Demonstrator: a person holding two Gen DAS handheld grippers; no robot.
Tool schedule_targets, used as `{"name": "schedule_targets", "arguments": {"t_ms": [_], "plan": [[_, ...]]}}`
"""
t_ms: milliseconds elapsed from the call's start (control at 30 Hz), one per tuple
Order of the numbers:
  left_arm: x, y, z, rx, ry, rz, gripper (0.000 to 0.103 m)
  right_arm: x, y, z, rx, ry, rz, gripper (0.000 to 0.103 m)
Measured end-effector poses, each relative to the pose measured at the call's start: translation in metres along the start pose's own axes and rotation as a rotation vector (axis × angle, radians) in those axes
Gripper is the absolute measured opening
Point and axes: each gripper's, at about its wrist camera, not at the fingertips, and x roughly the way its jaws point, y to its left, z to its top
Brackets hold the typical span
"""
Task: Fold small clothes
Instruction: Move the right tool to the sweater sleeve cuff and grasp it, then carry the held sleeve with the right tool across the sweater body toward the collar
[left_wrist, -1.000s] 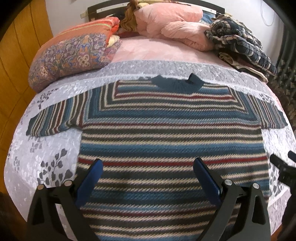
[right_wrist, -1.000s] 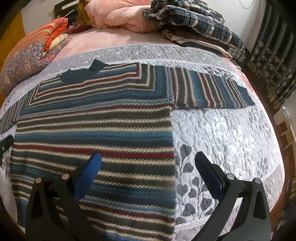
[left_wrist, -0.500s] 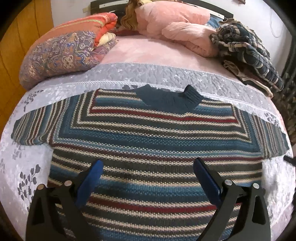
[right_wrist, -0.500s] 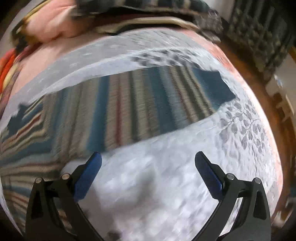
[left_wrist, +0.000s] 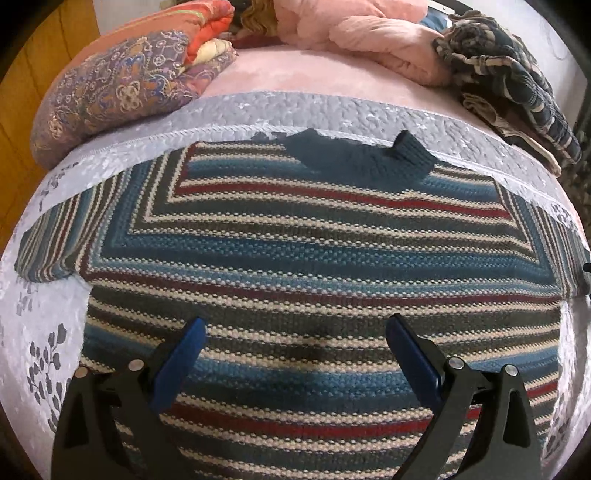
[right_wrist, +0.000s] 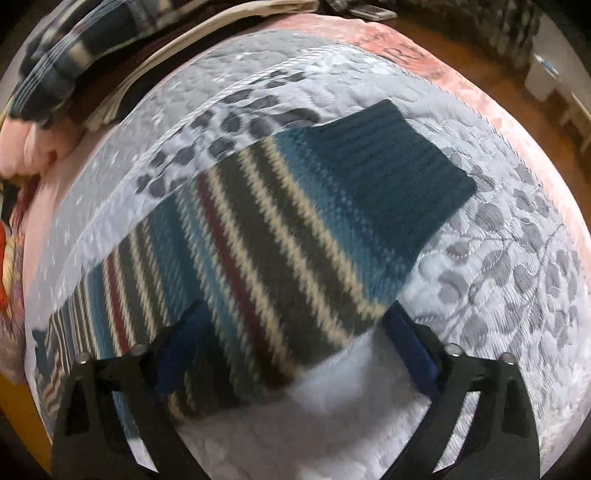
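Observation:
A striped knit sweater (left_wrist: 295, 251) in blue, grey, cream and red lies flat on the bed, its dark teal collar (left_wrist: 354, 158) toward the headboard. My left gripper (left_wrist: 295, 339) hovers open over the sweater's body, nothing between its blue pads. In the right wrist view the sweater's right sleeve (right_wrist: 266, 236) with its dark teal cuff (right_wrist: 391, 162) lies spread on the quilt. My right gripper (right_wrist: 291, 328) stands open just above the sleeve, one finger on each side of it. That view is blurred.
A grey quilted bedspread (left_wrist: 332, 110) with leaf print covers the bed. Patterned folded blankets (left_wrist: 122, 85) sit at the back left, pink bedding (left_wrist: 369, 29) at the back, and a plaid garment pile (left_wrist: 517, 85) at the back right. The bed's edge and wooden floor (right_wrist: 517, 92) lie beyond the cuff.
My left gripper has moved forward up the sweater toward the collar. My right gripper has swung right and closed in on the right sleeve, which now lies between its open fingers.

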Motion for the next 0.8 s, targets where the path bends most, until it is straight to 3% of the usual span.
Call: {"name": "schedule_targets", "arguments": {"t_ms": [133,267,300,567,800], "plan": [[0.002,0.006,0.002,-0.016,0.005,-0.005,0.098,-0.003,-0.005,0.007,0.033,-0.027,0.0,0.062],[-0.001,0.008,0.003,-0.023,-0.002,-0.014,0.098,-0.01,-0.009,0.009,0.05,-0.049,0.054,0.018],[-0.001,0.009,0.003,-0.025,-0.004,-0.016,0.098,-0.013,-0.009,0.008,0.053,-0.054,0.079,0.014],[-0.002,0.018,0.005,-0.052,0.003,-0.035,0.098,-0.05,0.027,-0.01,-0.033,-0.127,0.059,0.013],[-0.002,0.03,0.008,-0.075,-0.001,-0.024,0.098,-0.075,0.1,-0.044,-0.161,-0.183,0.046,0.013]]}}
